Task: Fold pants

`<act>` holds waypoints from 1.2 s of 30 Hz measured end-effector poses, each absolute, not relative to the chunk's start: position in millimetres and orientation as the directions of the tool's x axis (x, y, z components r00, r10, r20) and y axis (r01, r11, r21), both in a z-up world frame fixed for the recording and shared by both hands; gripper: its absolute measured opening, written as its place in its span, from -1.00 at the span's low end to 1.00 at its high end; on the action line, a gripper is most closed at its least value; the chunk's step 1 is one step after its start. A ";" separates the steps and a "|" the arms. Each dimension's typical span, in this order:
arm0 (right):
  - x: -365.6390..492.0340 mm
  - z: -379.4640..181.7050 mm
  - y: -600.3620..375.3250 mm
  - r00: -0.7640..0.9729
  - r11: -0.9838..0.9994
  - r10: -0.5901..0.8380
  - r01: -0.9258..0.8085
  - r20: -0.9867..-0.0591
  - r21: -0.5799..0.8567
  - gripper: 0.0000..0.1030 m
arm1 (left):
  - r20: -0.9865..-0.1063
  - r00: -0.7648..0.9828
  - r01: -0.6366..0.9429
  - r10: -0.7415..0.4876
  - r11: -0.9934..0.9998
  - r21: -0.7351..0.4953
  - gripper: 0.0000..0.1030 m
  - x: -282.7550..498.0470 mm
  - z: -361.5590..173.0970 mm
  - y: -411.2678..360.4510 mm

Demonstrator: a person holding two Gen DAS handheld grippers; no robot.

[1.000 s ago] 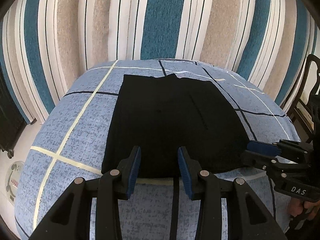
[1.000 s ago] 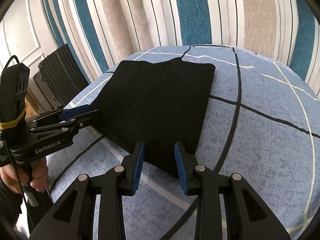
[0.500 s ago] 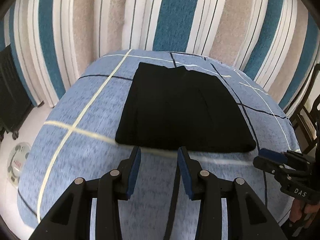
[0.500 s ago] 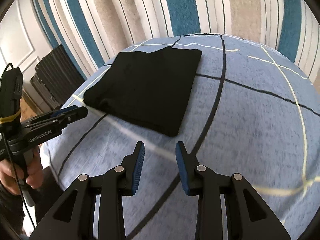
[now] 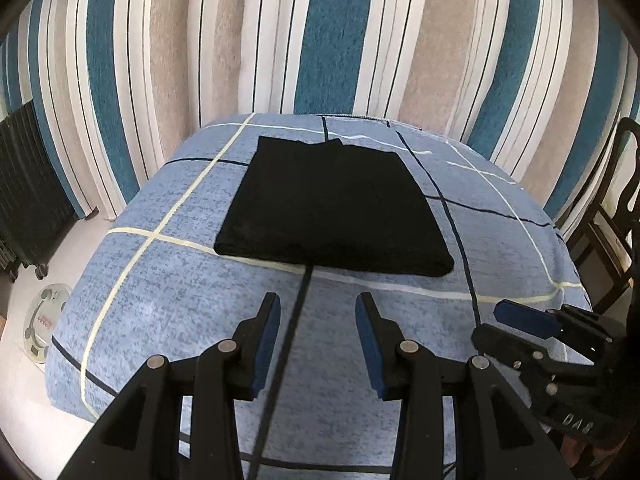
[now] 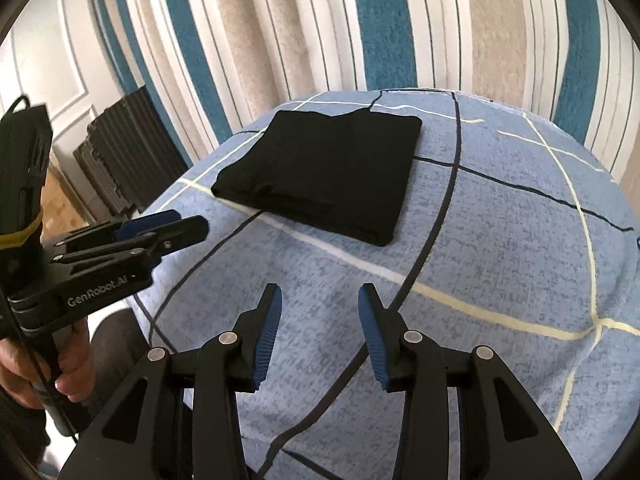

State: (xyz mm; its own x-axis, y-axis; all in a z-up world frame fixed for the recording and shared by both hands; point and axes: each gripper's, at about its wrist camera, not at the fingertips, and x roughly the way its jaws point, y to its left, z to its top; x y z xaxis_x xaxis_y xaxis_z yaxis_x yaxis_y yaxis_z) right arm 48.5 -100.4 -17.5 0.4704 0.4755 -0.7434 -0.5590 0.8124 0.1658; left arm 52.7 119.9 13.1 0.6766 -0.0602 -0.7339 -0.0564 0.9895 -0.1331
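Note:
The black pants (image 5: 332, 208) lie folded into a flat rectangle on the blue checked bed cover (image 5: 168, 280); they also show in the right wrist view (image 6: 324, 180). My left gripper (image 5: 318, 308) is open and empty, held above the cover well short of the pants' near edge. My right gripper (image 6: 320, 296) is open and empty, also back from the pants. Each gripper shows in the other's view: the right gripper (image 5: 520, 328) at lower right, the left gripper (image 6: 160, 228) at left.
A striped blue, beige and white curtain (image 5: 320, 40) hangs behind the bed. A dark radiator (image 6: 120, 152) stands at the left. A round scale (image 5: 42, 324) lies on the floor at left. A dark wooden chair (image 5: 612, 216) stands at the right.
Both grippers have pulled back from the pants' near edge toward the front of the bed. The folded pants stay flat where they were left.

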 end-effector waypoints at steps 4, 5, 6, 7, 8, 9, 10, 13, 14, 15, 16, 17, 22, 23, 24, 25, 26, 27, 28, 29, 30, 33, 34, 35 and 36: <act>48.7 -28.8 -97.2 0.476 0.822 0.445 -0.553 -0.759 0.136 -0.21 | -0.751 0.659 -0.057 -0.037 0.993 -0.099 -0.19 52.2 1.3 112.4; 49.0 -31.6 -97.0 0.472 0.824 0.441 -0.549 -0.764 0.137 -0.21 | -0.757 0.652 -0.059 -0.032 0.994 -0.093 -0.19 52.8 -3.0 111.7; 50.1 -35.4 -97.0 0.466 0.827 0.436 -0.544 -0.770 0.139 -0.21 | -0.762 0.647 -0.061 -0.030 0.994 -0.090 -0.19 52.3 -6.8 110.8; 51.4 -39.7 -96.9 0.460 0.831 0.428 -0.538 -0.778 0.140 -0.21 | -0.767 0.641 -0.064 -0.026 0.994 -0.087 -0.19 52.5 -10.8 110.6; 53.0 -44.0 -96.7 0.454 0.835 0.420 -0.532 -0.786 0.139 -0.21 | -0.773 0.634 -0.069 -0.018 0.994 -0.079 -0.19 52.6 -15.8 110.6; 53.3 -46.9 -96.7 0.448 0.836 0.417 -0.530 -0.791 0.140 -0.21 | -0.780 0.625 -0.073 -0.011 0.995 -0.072 -0.19 53.3 -20.7 110.7; 53.5 -49.0 -96.7 0.447 0.837 0.414 -0.530 -0.793 0.139 -0.21 | -0.786 0.618 -0.077 -0.009 0.995 -0.071 -0.19 53.8 -24.8 111.0; 53.0 -52.0 -96.3 0.449 0.837 0.411 -0.532 -0.793 0.132 -0.20 | -0.792 0.611 -0.079 -0.008 0.994 -0.071 -0.19 53.6 -33.1 111.5; 53.4 -52.6 -96.6 0.448 0.837 0.411 -0.530 -0.794 0.134 -0.20 | -0.789 0.615 -0.077 -0.004 0.995 -0.065 -0.19 53.4 -33.4 110.7; 54.6 -54.0 -96.7 0.444 0.839 0.409 -0.527 -0.797 0.137 -0.19 | -0.788 0.616 -0.076 -0.001 0.995 -0.060 -0.17 53.7 -33.4 109.5; 54.8 -54.3 -96.4 0.443 0.840 0.407 -0.525 -0.798 0.137 -0.19 | -0.788 0.616 -0.075 -0.001 0.995 -0.060 -0.15 54.4 -33.9 109.1; 54.5 -54.6 -95.9 0.445 0.841 0.405 -0.524 -0.799 0.135 -0.18 | -0.788 0.616 -0.074 -0.005 0.995 -0.064 -0.13 54.7 -34.5 109.0; 50.5 -55.8 -90.8 0.451 0.833 0.403 -0.541 -0.796 0.115 -0.02 | -0.785 0.620 -0.073 -0.008 0.995 -0.068 -0.08 54.6 -36.6 108.5; 49.8 -56.0 -89.7 0.453 0.833 0.399 -0.542 -0.797 0.109 0.00 | -0.784 0.620 -0.071 -0.008 0.995 -0.066 -0.06 54.3 -37.0 108.3; 49.2 -56.3 -88.6 0.454 0.833 0.398 -0.544 -0.797 0.105 0.02 | -0.784 0.621 -0.069 -0.008 0.996 -0.065 -0.06 53.9 -37.2 107.7; 49.2 -56.4 -88.4 0.454 0.833 0.399 -0.544 -0.797 0.107 0.03 | -0.784 0.621 -0.069 -0.008 0.996 -0.065 -0.06 53.8 -37.3 107.7; 49.5 -56.5 -88.5 0.453 0.833 0.400 -0.542 -0.797 0.111 0.03 | -0.784 0.621 -0.068 -0.010 0.995 -0.066 -0.05 53.7 -37.4 107.8; 49.7 -56.5 -88.7 0.452 0.834 0.402 -0.540 -0.797 0.114 0.04 | -0.784 0.621 -0.067 -0.012 0.995 -0.068 -0.05 54.5 -37.9 108.4; 49.9 -56.5 -89.0 0.451 0.834 0.403 -0.539 -0.797 0.117 0.04 | -0.784 0.621 -0.067 -0.014 0.995 -0.071 -0.05 54.3 -37.9 108.6; 49.7 -56.6 -88.9 0.451 0.834 0.403 -0.538 -0.796 0.118 0.04 | -0.784 0.621 -0.067 -0.015 0.995 -0.072 -0.05 54.4 -37.9 109.0; 49.6 -56.6 -89.1 0.451 0.834 0.403 -0.539 -0.796 0.117 0.04 | -0.784 0.620 -0.066 -0.015 0.995 -0.071 -0.05 54.2 -37.8 108.8; 49.2 -56.8 -89.0 0.454 0.834 0.401 -0.540 -0.796 0.112 0.04 | -0.785 0.620 -0.063 -0.014 0.996 -0.068 -0.04 53.9 -37.6 108.3; 49.0 -57.0 -88.9 0.454 0.834 0.401 -0.540 -0.796 0.112 0.04 | -0.785 0.619 -0.063 -0.014 0.996 -0.068 -0.04 53.9 -37.7 107.9; 49.2 -57.2 -88.9 0.454 0.834 0.401 -0.540 -0.795 0.113 0.04 | -0.785 0.619 -0.064 -0.015 0.996 -0.069 -0.03 53.8 -37.7 107.8; 49.3 -57.2 -89.1 0.454 0.834 0.402 -0.540 -0.795 0.114 0.04 | -0.785 0.619 -0.063 -0.016 0.996 -0.070 -0.02 53.7 -37.6 107.5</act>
State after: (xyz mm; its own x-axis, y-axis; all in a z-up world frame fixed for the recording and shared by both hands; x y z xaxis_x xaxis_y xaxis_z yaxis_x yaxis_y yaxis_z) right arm 49.3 -89.1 -57.2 0.4538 0.4021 -0.7952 -0.5396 0.8342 0.1138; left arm 53.7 107.5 -37.6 0.6188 -0.0161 -0.7854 -0.0630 0.9956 -0.0700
